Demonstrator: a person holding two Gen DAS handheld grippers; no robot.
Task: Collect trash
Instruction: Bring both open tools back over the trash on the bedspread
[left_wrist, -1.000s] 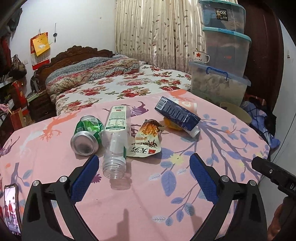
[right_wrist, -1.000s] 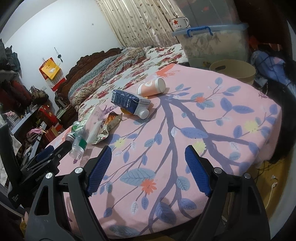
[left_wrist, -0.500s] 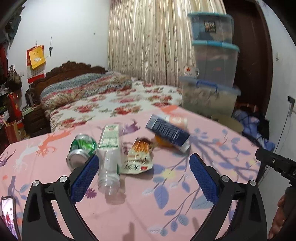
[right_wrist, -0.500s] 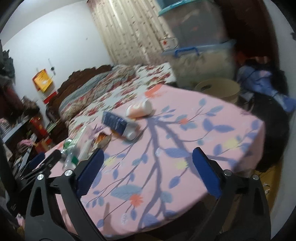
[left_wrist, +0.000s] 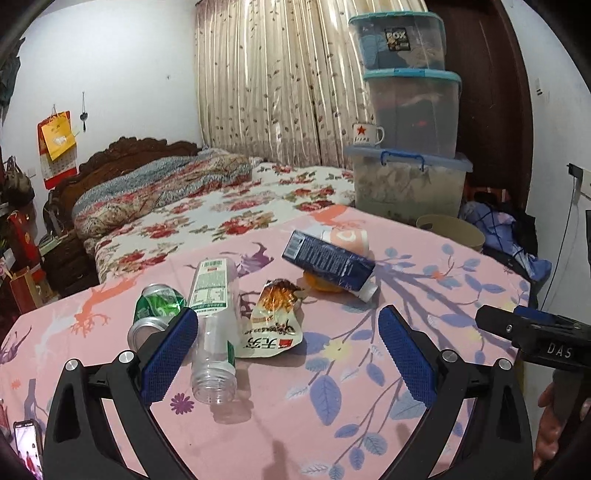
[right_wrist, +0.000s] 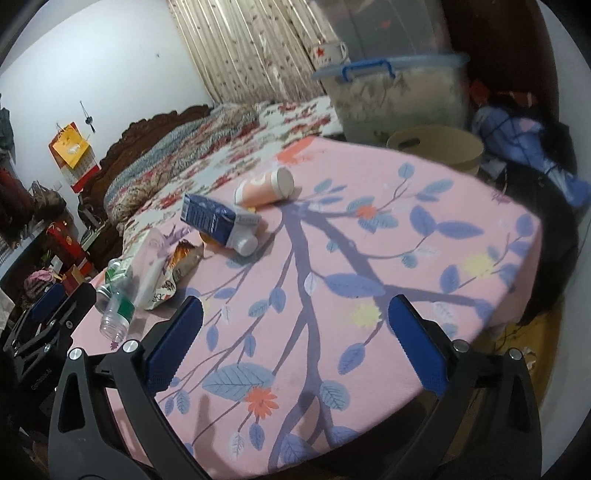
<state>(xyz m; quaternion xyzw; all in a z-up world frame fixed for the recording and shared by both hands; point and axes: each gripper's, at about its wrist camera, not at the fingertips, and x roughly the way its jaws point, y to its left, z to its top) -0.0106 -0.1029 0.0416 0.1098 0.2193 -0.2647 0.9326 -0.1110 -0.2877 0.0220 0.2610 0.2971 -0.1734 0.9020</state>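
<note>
On the table's pink leaf-print cloth lies trash: a clear plastic bottle, a crushed green can, a snack wrapper, a dark blue carton and a pink cup on its side. My left gripper hovers open just short of the bottle and wrapper, holding nothing. My right gripper is over the table's near right part, its jaws opening wide with only bare cloth between them. The carton and cup lie well ahead of it.
A tan basket stands on the floor past the table's far corner, beside stacked plastic boxes. A bed lies behind the table. A phone sits at the near left edge. A hand holds the right gripper's handle.
The right gripper's jaws have spread wider and its view has shifted a little over the table. The left gripper has tilted slightly. The trash has not moved.
</note>
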